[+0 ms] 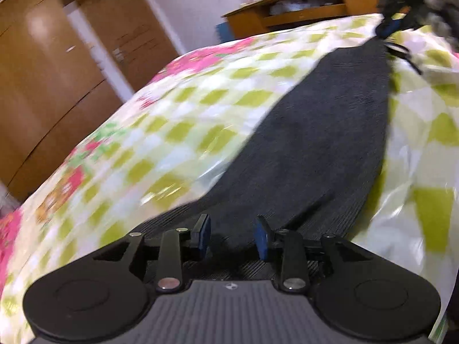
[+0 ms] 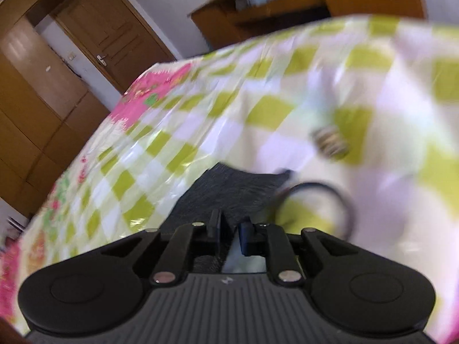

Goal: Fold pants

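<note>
Pants [image 1: 324,132] lie lengthwise on the bedspread [image 1: 178,120], running from our left gripper [image 1: 232,238], fingers spread over the near end, to our right gripper [image 2: 231,236], pinching the far end.

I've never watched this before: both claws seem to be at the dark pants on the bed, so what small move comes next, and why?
Probably shut the left gripper on the pants: its jaws stand apart over the near edge, while the right gripper looks nearly closed on the far end, so both ends could then lift together.

Open checkered bedspread [image 1: 178,132] is lying left of the pants [image 1: 324,143]; a black cord loop [image 2: 330,197] is obstructing their right side.
</note>
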A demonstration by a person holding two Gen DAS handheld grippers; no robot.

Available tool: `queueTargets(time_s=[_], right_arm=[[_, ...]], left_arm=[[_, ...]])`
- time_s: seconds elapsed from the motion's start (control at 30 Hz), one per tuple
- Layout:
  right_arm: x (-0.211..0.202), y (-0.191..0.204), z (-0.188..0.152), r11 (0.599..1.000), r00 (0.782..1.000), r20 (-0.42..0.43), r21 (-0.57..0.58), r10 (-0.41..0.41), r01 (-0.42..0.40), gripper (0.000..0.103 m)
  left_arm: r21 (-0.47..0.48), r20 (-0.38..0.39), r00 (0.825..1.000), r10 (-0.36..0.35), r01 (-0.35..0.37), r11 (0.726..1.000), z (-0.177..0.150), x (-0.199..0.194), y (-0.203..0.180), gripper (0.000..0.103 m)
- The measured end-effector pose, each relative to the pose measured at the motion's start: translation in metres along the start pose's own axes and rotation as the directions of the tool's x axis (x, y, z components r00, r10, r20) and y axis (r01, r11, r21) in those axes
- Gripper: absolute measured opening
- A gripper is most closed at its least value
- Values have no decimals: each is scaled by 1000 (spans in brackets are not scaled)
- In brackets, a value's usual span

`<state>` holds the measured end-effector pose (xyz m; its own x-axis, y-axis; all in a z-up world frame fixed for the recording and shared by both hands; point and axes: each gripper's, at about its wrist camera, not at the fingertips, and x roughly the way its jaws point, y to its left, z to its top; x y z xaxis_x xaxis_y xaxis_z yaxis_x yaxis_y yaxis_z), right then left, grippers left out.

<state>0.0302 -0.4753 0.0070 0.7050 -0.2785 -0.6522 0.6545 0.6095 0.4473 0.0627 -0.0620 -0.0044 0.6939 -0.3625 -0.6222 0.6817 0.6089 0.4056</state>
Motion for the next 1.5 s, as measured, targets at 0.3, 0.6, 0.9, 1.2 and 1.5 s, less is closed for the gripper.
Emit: queueTargets(time_s=[0.3,0.6,0.9,1.2,1.5], right_arm=[[-6,190,-75,748,833,-367,-383,415,-542,17],[-36,346,-241,225,513,-782,-461,354,-858,18],[-67,368,-341,9,523,-826,-533,212,-846,24],[-85,367,-373,-219,651,-738,-674,176,-706,34],[-89,369,-389,-313,696,-701,-704,159,-638,36]], left_arm=[[-92,-186,944,272,-292,952,-97,-61,95,50],[-201,-348,876,334,-417,886,-196,-85,161,51],[-229,-259,921,291,-351,908,-210,-96,166,52],[-11,-208,941,267,-275,961,-217,-104,148,59],[59,-224,924,308,-303,951,-224,-90,152,59]])
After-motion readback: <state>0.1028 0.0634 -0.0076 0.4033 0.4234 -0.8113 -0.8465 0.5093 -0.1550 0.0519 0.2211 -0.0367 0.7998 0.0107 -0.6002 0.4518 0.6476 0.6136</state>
